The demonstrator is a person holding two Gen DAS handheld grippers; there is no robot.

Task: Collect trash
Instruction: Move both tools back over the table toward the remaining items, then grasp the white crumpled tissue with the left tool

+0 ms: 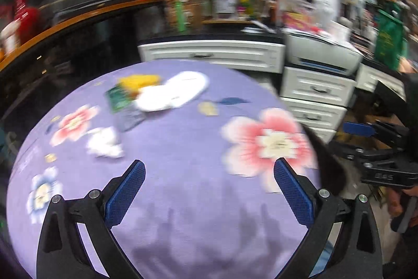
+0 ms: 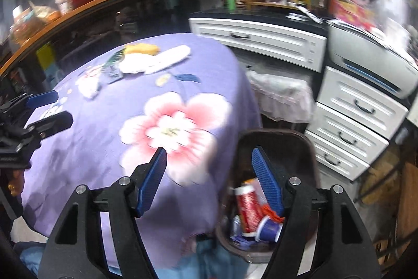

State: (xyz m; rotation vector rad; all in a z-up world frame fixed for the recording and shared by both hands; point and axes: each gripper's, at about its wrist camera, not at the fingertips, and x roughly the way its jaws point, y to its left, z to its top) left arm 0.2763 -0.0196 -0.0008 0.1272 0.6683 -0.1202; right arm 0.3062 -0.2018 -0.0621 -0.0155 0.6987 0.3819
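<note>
While both grippers — left gripper (image 1: 209, 187) and right gripper (image 2: 209, 171) — hover with jaws apart and empty, crumpled tissue (image 1: 104, 143) lies left on the purple floral tablecloth (image 1: 183, 148).

Near tablecloth (image 1: 183, 187) bare; litter cluster (image 1: 156, 93) crowds far edge; bin (image 2: 308, 145) beside.

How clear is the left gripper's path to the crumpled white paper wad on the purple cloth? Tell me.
Probably clear. The left gripper is open and empty, and only bare purple floral tablecloth lies between it and the crumpled white paper wad, ahead and to its left. It would need to move forward and down.
</note>
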